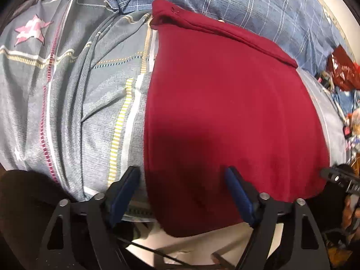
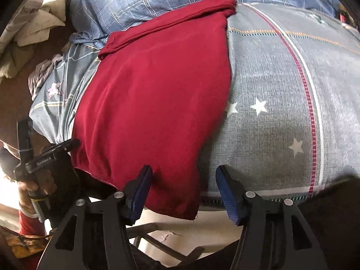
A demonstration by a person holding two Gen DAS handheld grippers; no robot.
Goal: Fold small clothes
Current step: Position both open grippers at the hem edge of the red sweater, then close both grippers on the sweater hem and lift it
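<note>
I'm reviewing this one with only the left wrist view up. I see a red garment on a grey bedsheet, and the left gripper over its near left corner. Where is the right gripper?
Observer: The right gripper sits at the garment's near right corner, jaws apart, nothing pinched.
Operator: Does that corner lie flat on the bed?
Observer: No, it hangs over the bed's near edge, with pale floor below.
Operator: Anything on the sheet right of the garment?
Observer: Only the bedsheet itself, printed with white stars and a pink stripe.
Operator: What lies beyond my left side?
Observer: A crumpled pale cloth beside the blue plaid bedding.
</note>
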